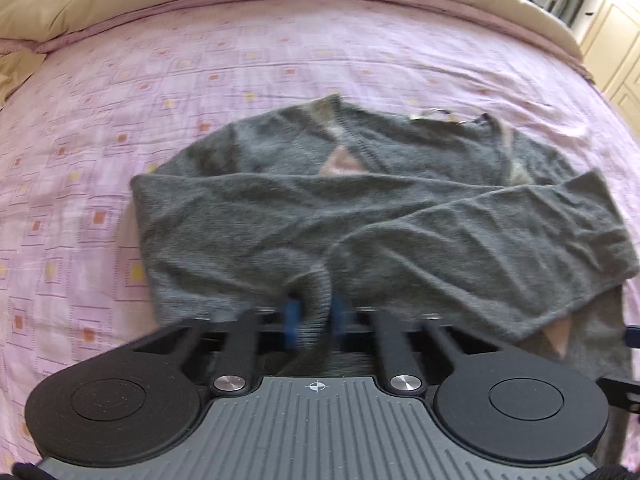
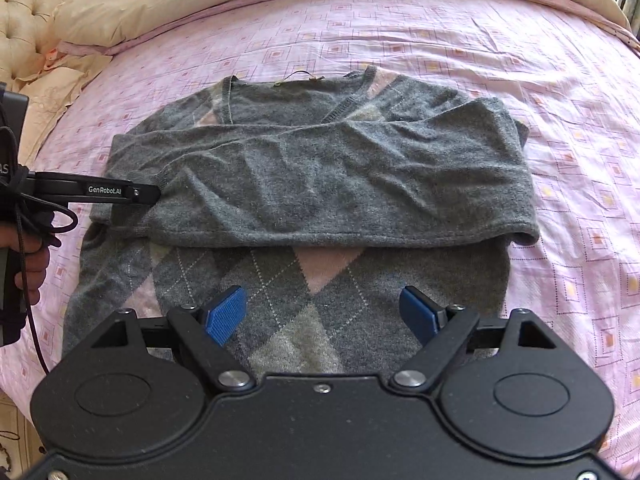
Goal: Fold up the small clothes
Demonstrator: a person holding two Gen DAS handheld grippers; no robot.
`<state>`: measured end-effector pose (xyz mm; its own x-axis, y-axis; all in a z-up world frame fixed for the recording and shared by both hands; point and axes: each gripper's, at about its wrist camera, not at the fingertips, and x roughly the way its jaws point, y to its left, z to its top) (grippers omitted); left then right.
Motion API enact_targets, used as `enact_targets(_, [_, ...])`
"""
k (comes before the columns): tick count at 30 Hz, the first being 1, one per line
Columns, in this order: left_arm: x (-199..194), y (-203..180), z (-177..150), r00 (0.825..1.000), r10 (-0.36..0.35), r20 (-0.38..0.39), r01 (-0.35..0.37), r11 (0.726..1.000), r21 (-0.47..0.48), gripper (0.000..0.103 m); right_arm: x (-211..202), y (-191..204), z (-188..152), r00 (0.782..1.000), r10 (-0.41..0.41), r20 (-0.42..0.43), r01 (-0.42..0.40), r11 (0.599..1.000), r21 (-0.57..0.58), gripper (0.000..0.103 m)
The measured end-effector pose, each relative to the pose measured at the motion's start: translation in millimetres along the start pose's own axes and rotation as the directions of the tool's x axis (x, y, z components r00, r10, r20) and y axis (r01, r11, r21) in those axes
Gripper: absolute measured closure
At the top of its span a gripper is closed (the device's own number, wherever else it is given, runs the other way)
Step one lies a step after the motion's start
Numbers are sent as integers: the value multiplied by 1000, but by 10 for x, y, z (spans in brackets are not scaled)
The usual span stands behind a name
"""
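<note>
Between the blue pads of the left tongs a bunch of grey sweater cuff is pinched. The right tongs hang wide apart over the argyle hem. The sweater lies flat, sleeves folded across, on the pink bed.

The left gripper is pinching gray fabric at lower centre, while the right gripper is hovering spread wide.
</note>
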<state>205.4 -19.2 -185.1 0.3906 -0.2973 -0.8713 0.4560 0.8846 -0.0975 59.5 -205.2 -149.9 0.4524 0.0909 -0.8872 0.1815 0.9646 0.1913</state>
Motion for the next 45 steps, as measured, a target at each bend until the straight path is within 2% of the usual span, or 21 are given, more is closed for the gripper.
enact_targets(3, [-193, -87, -2, 997, 2, 72, -2, 1000, 3, 97, 7, -20, -13, 1000, 7, -9, -7, 1000, 2, 18])
enact_targets(6, [-503, -17, 44, 987, -25, 158, 35, 998, -59, 97, -18, -67, -17, 1000, 10, -6, -10, 1000, 15, 18])
enact_targets(8, [-624, 71, 85, 982, -28, 185, 46, 994, -96, 97, -51, -119, -10, 1000, 7, 3, -7, 1000, 28, 18])
enact_targets(11, [-589, 204, 140, 984, 31, 173, -12, 994, -105, 97, -92, -241, 20, 1000, -5, 18, 4, 998, 66, 17])
enact_targets(13, [-487, 322, 170, 988, 71, 139, -55, 991, -120, 97, -110, -345, 55, 999, -19, 28, 17, 995, 97, 17])
enact_targets(17, [-221, 483, 194, 997, 52, 49, -44, 988, -147, 96, -98, -624, 189, 997, -66, 41, 59, 986, 157, 18])
enact_targets(20, [-60, 483, 200, 998, 60, 1, -59, 989, -133, 91, -70, -858, 335, 994, -103, 47, 92, 975, 203, 17])
enact_targets(22, [22, 508, 184, 996, 76, -35, -81, 986, -148, 73, -21, -1005, 436, 991, -121, 49, 107, 967, 231, 18])
enact_targets(23, [51, 528, 176, 996, 79, -45, -85, 983, -160, 70, 14, -1066, 481, 991, -130, 45, 115, 963, 244, 17])
enact_targets(26, [62, 567, 140, 996, 77, -50, -85, 979, -185, 66, 159, -1206, 605, 990, -143, 21, 132, 952, 277, 18])
enact_targets(31, [49, 543, 150, 996, 76, -49, -83, 984, -154, 61, 423, -1253, 703, 991, -133, -27, 136, 953, 271, 19])
enact_targets(33, [52, 528, 163, 995, 80, -52, -86, 986, -142, 59, 525, -1284, 691, 977, -201, -66, 211, 952, 221, 21])
enact_targets(34, [55, 528, 164, 995, 80, -51, -87, 986, -140, 57, 562, -1326, 669, 969, -232, -79, 244, 947, 211, 18])
enact_targets(35, [67, 538, 159, 996, 80, -51, -86, 986, -141, 56, 565, -1396, 631, 972, -222, -72, 233, 942, 239, 14])
enact_targets(36, [78, 549, 149, 995, 81, -52, -87, 986, -144, 54, 553, -1454, 608, 975, -208, -72, 220, 937, 272, 13])
enact_targets(39, [104, 576, 111, 996, 73, -48, -80, 985, -153, 52, 497, -1414, 634, 967, -245, -72, 255, 934, 251, 13])
enact_targets(41, [123, 576, 104, 997, 68, -42, -74, 985, -155, 48, 436, -1389, 662, 970, -237, -59, 244, 930, 274, 14])
enact_targets(43, [144, 548, 104, 998, 58, -38, -63, 988, -138, 36, 343, -1378, 715, 980, -200, 9, 188, 933, 306, 14])
enact_targets(45, [178, 494, 112, 998, 56, -36, -59, 993, -104, 28, 306, -1372, 807, 980, -190, 66, 160, 936, 312, 13])
